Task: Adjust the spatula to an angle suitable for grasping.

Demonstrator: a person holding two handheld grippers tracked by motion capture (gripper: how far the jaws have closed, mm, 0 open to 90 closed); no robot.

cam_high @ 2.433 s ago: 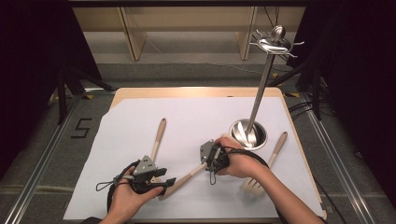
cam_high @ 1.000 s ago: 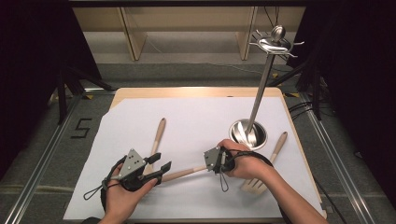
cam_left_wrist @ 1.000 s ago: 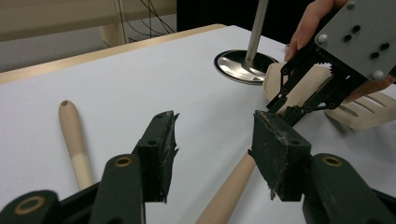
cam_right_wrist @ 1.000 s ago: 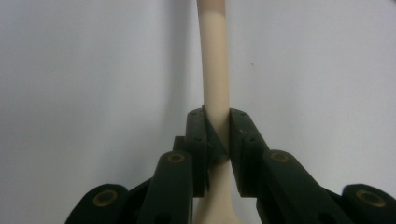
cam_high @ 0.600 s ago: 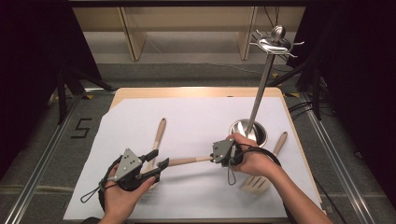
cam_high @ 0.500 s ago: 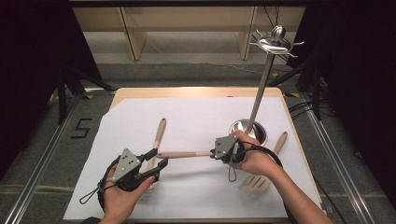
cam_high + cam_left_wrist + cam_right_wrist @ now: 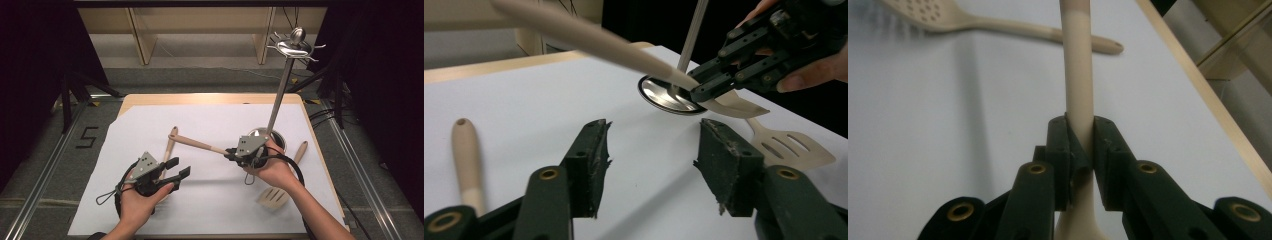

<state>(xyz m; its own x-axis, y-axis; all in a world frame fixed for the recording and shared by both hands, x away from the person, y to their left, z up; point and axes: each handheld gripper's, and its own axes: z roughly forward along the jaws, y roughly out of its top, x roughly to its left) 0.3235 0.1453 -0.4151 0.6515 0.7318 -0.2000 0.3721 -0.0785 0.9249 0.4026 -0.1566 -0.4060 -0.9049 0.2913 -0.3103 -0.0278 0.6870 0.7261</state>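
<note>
Wooden utensil (image 7: pixel 200 145), pale and round-handled, is clamped between the jaws of the right gripper (image 7: pixel 234 155) close to its flat head; the handle projects away from that gripper toward the far left, raised clear of the white sheet (image 7: pixel 225 117). In the right gripper view the jaws are pressed tight on the shaft (image 7: pixel 1077 60). The left gripper (image 7: pixel 176 169) rests low with its jaws standing apart, nothing between them. A perforated wooden spoon (image 7: pixel 169 150) lies just beside it; a slotted wooden spatula (image 7: pixel 282 187) lies behind the right gripper.

Judgement: the step in hand is carrying the utensil to the metal hanging stand (image 7: pixel 280 85), immediately beyond the right gripper. Keep the clamp firm, tilt the handle upward, and keep the long end clear of the pole.
</note>
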